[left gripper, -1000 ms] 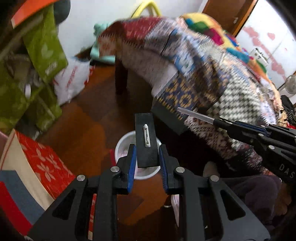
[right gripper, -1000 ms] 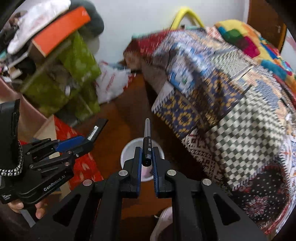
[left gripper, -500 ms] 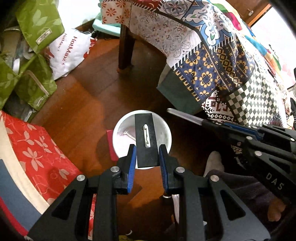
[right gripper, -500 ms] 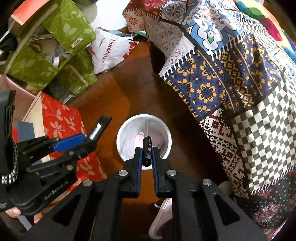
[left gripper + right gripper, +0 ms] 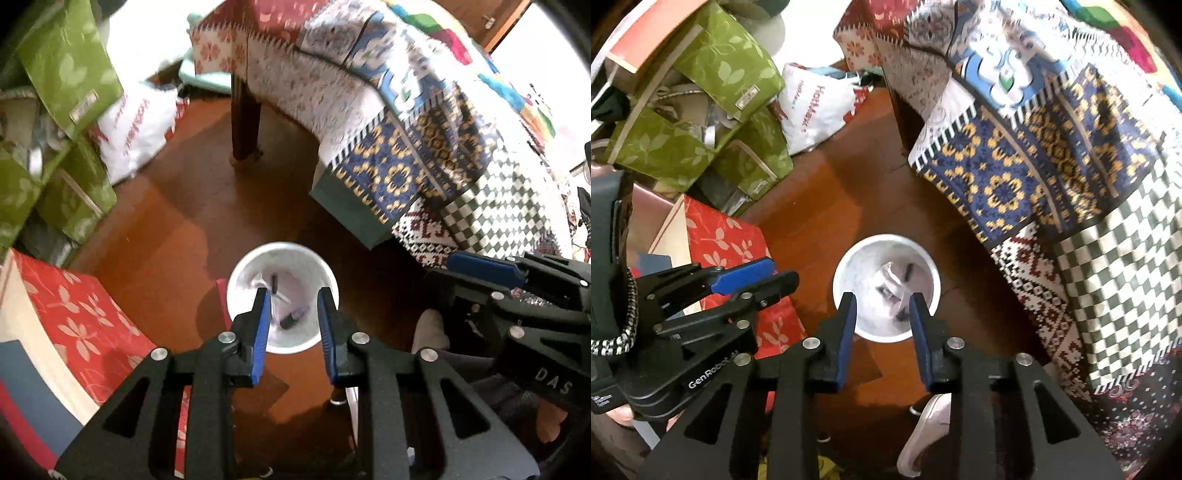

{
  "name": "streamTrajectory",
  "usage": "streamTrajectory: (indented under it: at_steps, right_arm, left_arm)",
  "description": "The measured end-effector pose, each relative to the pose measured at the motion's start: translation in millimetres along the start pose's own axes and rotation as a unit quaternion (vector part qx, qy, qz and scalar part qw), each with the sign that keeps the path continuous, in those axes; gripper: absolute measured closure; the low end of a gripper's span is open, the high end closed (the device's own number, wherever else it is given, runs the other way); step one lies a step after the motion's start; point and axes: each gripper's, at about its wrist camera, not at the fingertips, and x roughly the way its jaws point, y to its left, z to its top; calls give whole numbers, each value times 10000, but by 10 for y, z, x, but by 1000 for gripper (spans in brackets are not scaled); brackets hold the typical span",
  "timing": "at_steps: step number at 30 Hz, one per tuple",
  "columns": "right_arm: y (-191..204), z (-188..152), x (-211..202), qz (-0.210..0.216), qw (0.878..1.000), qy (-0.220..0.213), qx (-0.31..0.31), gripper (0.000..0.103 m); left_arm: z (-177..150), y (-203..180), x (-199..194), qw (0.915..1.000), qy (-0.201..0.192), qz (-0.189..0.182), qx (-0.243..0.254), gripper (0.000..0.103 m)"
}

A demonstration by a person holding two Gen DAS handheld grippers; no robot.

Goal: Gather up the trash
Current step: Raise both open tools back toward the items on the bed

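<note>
A white round bin (image 5: 240, 275) stands on the brown wooden floor; it also shows in the right wrist view (image 5: 846, 266). Dark and pale bits of trash (image 5: 291, 317) lie inside it, also seen in the right wrist view (image 5: 892, 286). My left gripper (image 5: 291, 295) is open and empty right above the bin. My right gripper (image 5: 882, 299) is open and empty above the bin too. The right gripper shows at the right edge of the left wrist view (image 5: 484, 264), and the left gripper at the left of the right wrist view (image 5: 753, 275).
A table with a patchwork cloth (image 5: 1052, 147) stands right of the bin, its wooden leg (image 5: 245, 118) behind. Green fabric boxes (image 5: 701, 122), a white plastic bag (image 5: 816, 107) and a red flowered box (image 5: 62, 314) crowd the left. A white slipper (image 5: 927, 428) lies below.
Both grippers have opened. The black flat piece left my left gripper and the pen left my right gripper; dark items now lie in the bin.
</note>
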Motion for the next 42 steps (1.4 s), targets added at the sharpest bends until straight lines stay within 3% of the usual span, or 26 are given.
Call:
streamTrajectory:
  at_steps: [5,9,15,18,20,22,24,29,33,38,42]
  right_arm:
    - [-21,-87,-446,-119,9980,-615,-57,76]
    - [-34,-210,-920,-357,9909,-1288,-121,76]
    - [-83,-453,-1726,-765,9666,-2443,-136,76]
    - [-108,-580,-2092,-941,9514,-2933,-69,76]
    - [-130,-649,-2277,-985,9437,-3157,3,67]
    - [-186,-737,-2484,-1022,9336,-3431,125,50]
    - [-219,-820,-2625,-1100,9250,-3632,205,41]
    - [-378,-1029,-2956,-1366,9073,-3958,385,34]
    - [-578,-1206,-3145,-1547,8947,-4146,606,30]
    - [-906,-1386,-3306,-1897,8811,-4238,903,26]
    - [-1180,-1484,-3392,-2039,8771,-4231,1008,26]
  left_arm:
    - [7,-109,-480,9984,-559,28,64,78]
    - [-1,-229,-926,9936,-1120,1,147,69]
    - [-92,-558,-1690,9760,-2153,-59,329,42]
    - [-145,-750,-1998,9646,-2593,-126,472,39]
    - [-170,-869,-2163,9584,-2798,-177,539,37]
    - [-196,-984,-2304,9530,-2968,-215,571,34]
    - [-209,-1107,-2428,9474,-3130,-298,605,30]
    - [-284,-1408,-2638,9345,-3471,-398,683,18]
    - [-272,-1672,-2708,9283,-3600,-486,791,16]
    - [-136,-2030,-2596,9348,-3303,-889,955,16]
    - [13,-2328,-2449,9378,-3193,-972,962,16]
